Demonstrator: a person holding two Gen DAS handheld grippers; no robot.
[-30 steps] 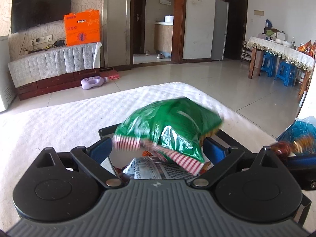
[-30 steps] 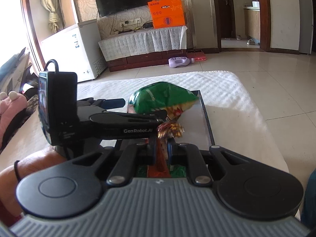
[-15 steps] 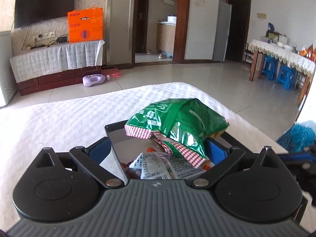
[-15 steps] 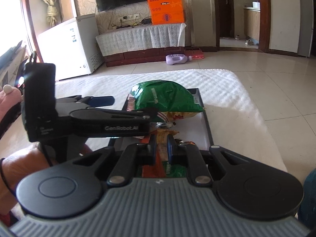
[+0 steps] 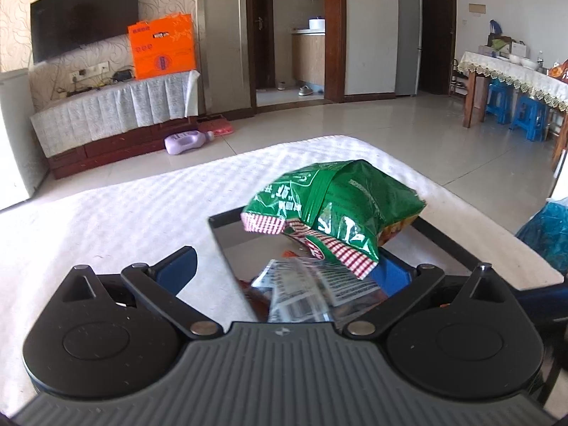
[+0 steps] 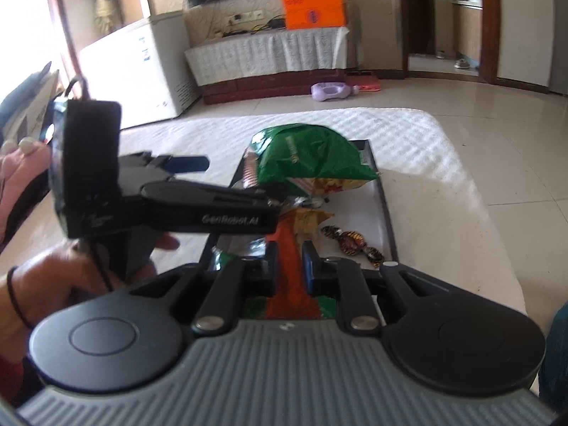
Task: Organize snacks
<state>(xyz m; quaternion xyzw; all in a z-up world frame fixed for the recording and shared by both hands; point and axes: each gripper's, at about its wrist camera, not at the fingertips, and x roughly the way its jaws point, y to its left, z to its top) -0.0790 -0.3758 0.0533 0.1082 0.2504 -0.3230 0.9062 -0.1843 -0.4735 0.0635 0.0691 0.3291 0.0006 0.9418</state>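
A green snack bag (image 5: 337,209) lies in a black-rimmed tray (image 5: 447,241) on the white padded table; it also shows in the right wrist view (image 6: 305,159). My left gripper (image 5: 284,266) is open, its blue fingers (image 5: 177,266) spread wide over the tray's near end, above a silver printed packet (image 5: 312,284). My right gripper (image 6: 289,262) is shut on an orange-and-green packet (image 6: 289,284) over the tray's near end (image 6: 385,213). A wrapped brown candy (image 6: 351,241) lies in the tray to the right of it. The left gripper's body (image 6: 159,206) crosses the right wrist view.
The table's right edge (image 6: 472,191) drops to a tiled floor. A blue plastic bag (image 5: 546,230) sits at the far right. A TV stand (image 5: 113,106) with an orange box, a white freezer (image 6: 138,67) and a purple bottle (image 5: 184,140) stand beyond.
The green bag has left my left gripper and now rests in the tray. The left gripper has pulled back and leftward. The candy now lies in the tray beside my right gripper.
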